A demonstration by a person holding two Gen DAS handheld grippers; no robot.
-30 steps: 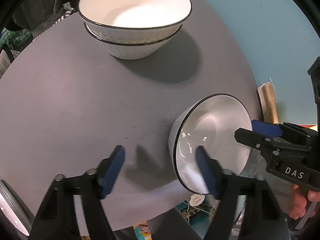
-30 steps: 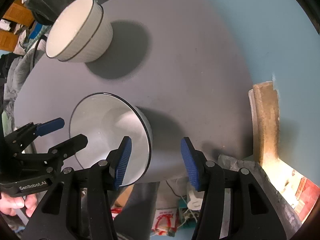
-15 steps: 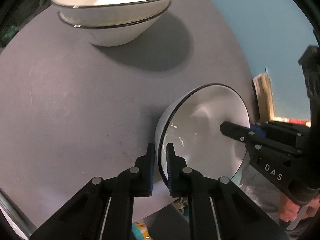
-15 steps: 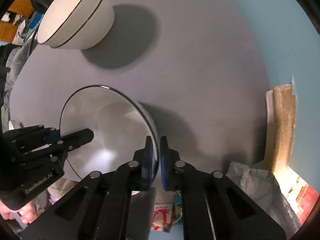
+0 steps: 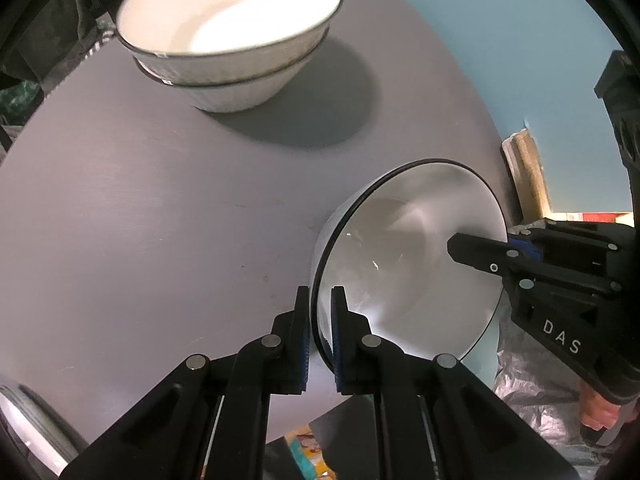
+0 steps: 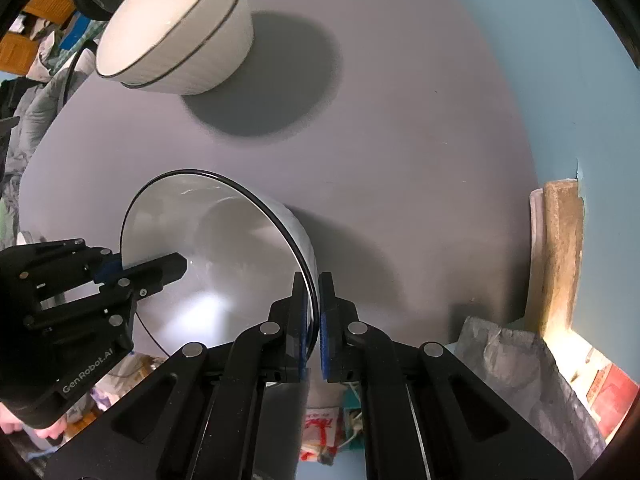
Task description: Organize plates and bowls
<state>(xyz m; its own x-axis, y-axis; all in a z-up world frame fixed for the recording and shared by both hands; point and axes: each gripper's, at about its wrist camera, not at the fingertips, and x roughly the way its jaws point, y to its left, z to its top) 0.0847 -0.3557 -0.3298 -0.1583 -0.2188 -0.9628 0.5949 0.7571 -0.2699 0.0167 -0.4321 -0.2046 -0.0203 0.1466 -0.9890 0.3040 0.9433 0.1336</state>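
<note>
We see the round grey table (image 5: 140, 208) filling both views, with two stacked bowls (image 5: 228, 32) at upper left of each frame. Lower centre sits the single bowl (image 5: 408, 264); left gripper (image 5: 320, 320) and right gripper (image 6: 314, 312) each clamp its rim on opposite sides.

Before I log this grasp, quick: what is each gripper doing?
Left gripper: shut on the near bowl's rim.
Right gripper: shut on the same bowl's opposite rim.
</note>
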